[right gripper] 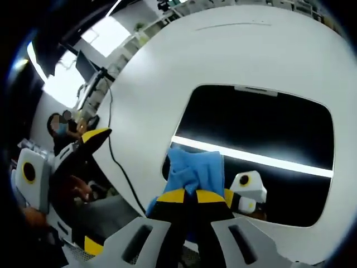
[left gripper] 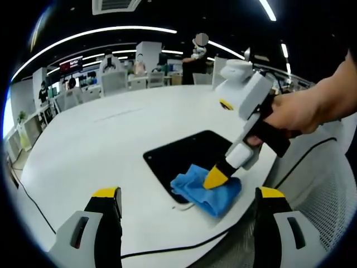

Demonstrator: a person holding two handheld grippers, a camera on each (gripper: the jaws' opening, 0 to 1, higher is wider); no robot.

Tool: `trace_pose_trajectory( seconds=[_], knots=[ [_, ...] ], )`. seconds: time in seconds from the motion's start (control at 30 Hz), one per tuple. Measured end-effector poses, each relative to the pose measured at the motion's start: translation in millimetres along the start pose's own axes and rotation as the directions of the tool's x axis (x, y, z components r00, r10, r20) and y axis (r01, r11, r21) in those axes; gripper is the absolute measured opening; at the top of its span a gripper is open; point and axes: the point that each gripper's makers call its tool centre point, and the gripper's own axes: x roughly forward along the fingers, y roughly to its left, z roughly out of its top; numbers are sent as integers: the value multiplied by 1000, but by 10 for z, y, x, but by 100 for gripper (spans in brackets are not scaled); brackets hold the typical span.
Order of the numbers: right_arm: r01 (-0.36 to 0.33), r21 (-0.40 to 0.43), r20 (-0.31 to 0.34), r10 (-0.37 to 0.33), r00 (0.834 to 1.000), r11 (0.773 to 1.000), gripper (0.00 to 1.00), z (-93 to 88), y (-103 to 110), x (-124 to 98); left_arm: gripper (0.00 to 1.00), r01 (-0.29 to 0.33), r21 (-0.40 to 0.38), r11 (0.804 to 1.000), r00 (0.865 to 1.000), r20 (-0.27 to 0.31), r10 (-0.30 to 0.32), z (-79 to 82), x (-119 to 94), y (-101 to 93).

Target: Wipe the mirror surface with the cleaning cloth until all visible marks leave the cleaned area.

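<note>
While we looked along the left gripper (left gripper: 187, 209), a round white table (left gripper: 100, 139) spread beyond its jaws, which stood wide apart with nothing between them. On the table, ahead of those jaws, lay the dark rectangular mirror (left gripper: 187, 153). In the right gripper view the mirror (right gripper: 262, 128) sat just beyond the jaw tips, reflecting a bright strip of light. We saw the right gripper (right gripper: 189, 196) closed tight on the blue cleaning cloth (right gripper: 195, 170), pressing it onto the mirror's near edge. We could read no writing or labels anywhere.
</note>
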Motion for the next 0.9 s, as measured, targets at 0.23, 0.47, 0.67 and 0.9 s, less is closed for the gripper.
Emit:
trace_pose_trajectory(
  seconds=[0.23, 0.47, 0.67, 0.9],
  knots=[
    [12, -1, -3, -12, 1000, 1000, 0, -24, -86, -58, 100, -1, -1, 1000, 1000, 2, 1, 6, 0, 1],
    [20, 7, 1, -20, 1000, 1000, 0, -60, -176, -114, 100, -4, -5, 1000, 1000, 5, 4, 11, 0, 4],
    [31, 6, 6, -31, 1000, 1000, 0, -69, -267, -191, 100, -5, -7, 1000, 1000, 6, 5, 14, 2, 6],
    [37, 15, 8, -37, 999, 999, 0, -95, -316, -220, 100, -8, -11, 1000, 1000, 7, 8, 17, 4, 8]
  ],
)
